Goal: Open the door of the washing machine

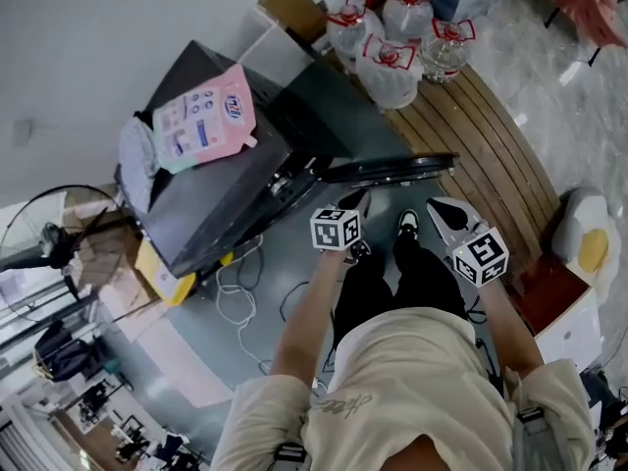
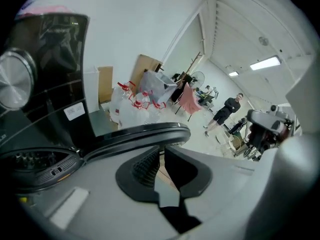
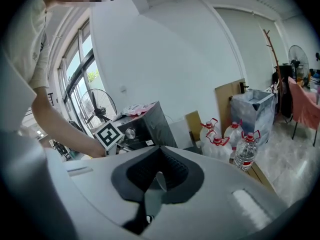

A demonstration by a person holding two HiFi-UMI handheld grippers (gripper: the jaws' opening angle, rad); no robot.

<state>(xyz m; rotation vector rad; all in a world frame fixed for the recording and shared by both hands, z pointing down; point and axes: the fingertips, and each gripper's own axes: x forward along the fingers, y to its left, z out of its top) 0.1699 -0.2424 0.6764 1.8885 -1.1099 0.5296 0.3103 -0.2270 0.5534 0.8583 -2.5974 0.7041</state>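
The dark washing machine (image 1: 221,180) stands left of centre in the head view, and its round door (image 1: 392,170) hangs swung out to the right. My left gripper (image 1: 356,202) is just below the door's edge. In the left gripper view the door rim (image 2: 142,132) runs right past the fingertips. The left gripper (image 2: 162,156) shows a narrow gap with nothing in it, floor visible through. The drum opening (image 2: 35,164) and a silver knob (image 2: 14,86) lie to its left. My right gripper (image 1: 442,219) hangs further right, away from the door, its tips together (image 3: 159,151) and empty.
A pink detergent pouch (image 1: 206,116) and a grey cloth (image 1: 137,160) lie on top of the machine. Several large water bottles (image 1: 392,42) stand on a wooden slatted platform (image 1: 491,135) behind the door. White cables (image 1: 240,292) trail on the floor. A fan (image 1: 49,243) stands far left.
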